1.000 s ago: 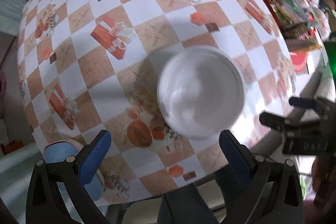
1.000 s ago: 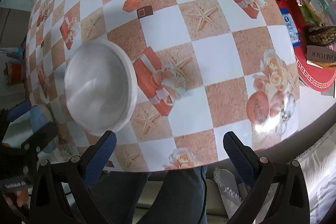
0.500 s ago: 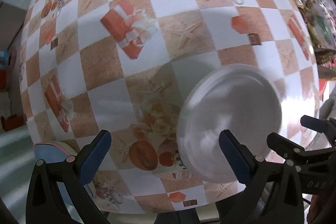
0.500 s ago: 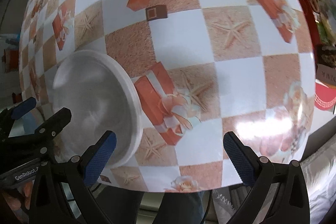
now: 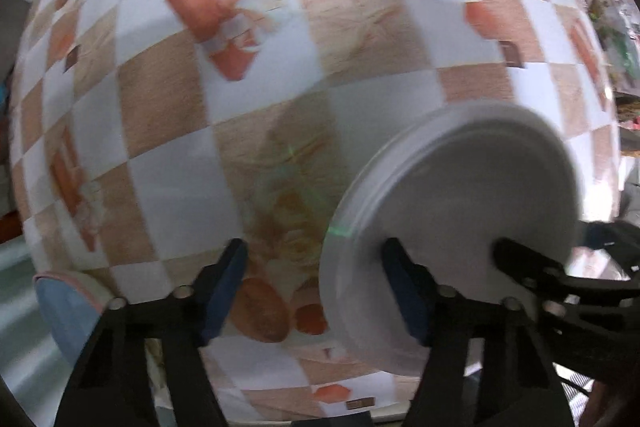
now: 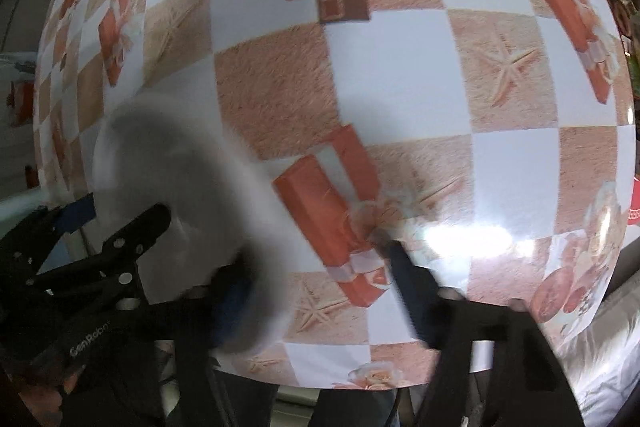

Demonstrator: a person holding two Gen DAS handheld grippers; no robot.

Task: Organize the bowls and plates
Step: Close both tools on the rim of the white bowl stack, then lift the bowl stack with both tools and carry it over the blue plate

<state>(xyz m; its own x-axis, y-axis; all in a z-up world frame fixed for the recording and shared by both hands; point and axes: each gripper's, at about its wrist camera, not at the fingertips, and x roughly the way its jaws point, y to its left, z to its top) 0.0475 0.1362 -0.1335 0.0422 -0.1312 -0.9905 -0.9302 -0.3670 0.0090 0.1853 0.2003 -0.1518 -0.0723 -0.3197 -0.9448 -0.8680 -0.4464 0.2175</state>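
**Both claws closing in on the white bowl**

Your left claw (image 5: 316, 267) stands wide open, holding nothing; its right finger overlaps the near rim of the white bowl (image 5: 452, 223) in the lower right of the left wrist view, while its left finger sits over bare bench (image 5: 168, 131). Whether that finger touches the bowl, you cannot tell from the blur. Your right claw (image 6: 316, 279) is also spread wide, and its left finger lies under or against the blurred bowl (image 6: 172, 187) at the lower left of the right wrist view. In the left view, a black finger of the right claw (image 5: 520, 263) crosses the bowl's inside at the lower right, so one finger looks to be inside the rim and one outside, not yet pinched.

The bowl sits near the front edge of the checked bench and appears tilted, though the motion smear makes that uncertain. A blue dish with a pink rim (image 5: 68, 311) shows at the lower left of the left wrist view, at the bench's edge and well apart from the bowl.

As a judgement, the task is at an early stage: nothing is stacked, the bowl is only being approached for a grasp, and gathering it with the blue dish is all left to do.
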